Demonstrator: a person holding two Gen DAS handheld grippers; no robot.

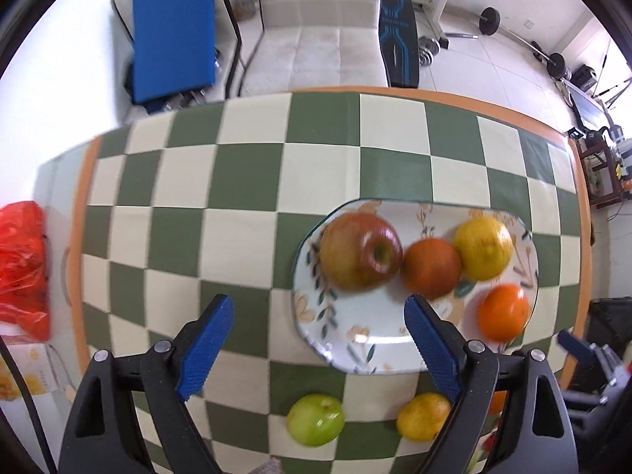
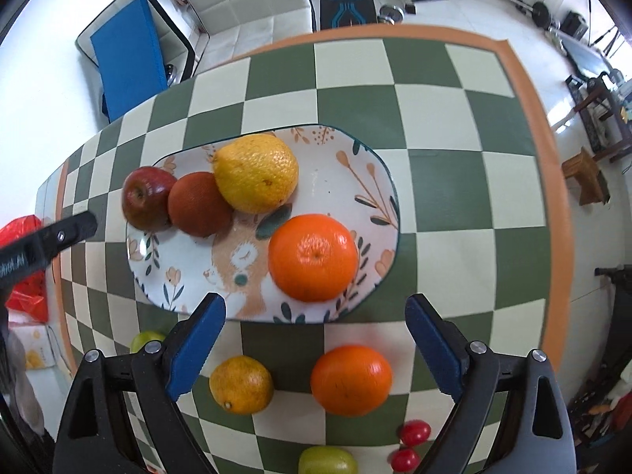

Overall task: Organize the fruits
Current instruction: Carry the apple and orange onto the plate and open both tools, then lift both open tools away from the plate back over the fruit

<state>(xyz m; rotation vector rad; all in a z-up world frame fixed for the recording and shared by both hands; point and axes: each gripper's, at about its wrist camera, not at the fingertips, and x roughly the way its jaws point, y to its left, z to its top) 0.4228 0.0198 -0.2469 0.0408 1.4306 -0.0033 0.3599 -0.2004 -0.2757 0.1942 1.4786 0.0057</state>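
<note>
A floral oval plate (image 2: 339,181) (image 1: 379,339) holds a red apple (image 2: 144,197) (image 1: 359,251), a dark orange fruit (image 2: 197,203) (image 1: 430,266), a yellow citrus (image 2: 256,172) (image 1: 484,247) and a bright orange (image 2: 314,256) (image 1: 503,312). In front of the plate on the checkered cloth lie a small yellow-orange citrus (image 2: 241,383) (image 1: 422,414), an orange (image 2: 351,379), a green apple (image 1: 316,418) (image 2: 146,339), a second green fruit (image 2: 328,460) and two cherry tomatoes (image 2: 410,442). My left gripper (image 1: 318,310) hangs open over the plate's near-left edge, holding nothing. My right gripper (image 2: 314,310) is open above the plate's front rim.
The green-and-cream checkered cloth (image 1: 252,181) with an orange border covers the table. A red plastic bag (image 1: 21,264) sits off the table's left end. Beyond the far edge stand a white sofa (image 1: 316,35), a blue panel (image 1: 173,31) and gym weights (image 1: 489,19).
</note>
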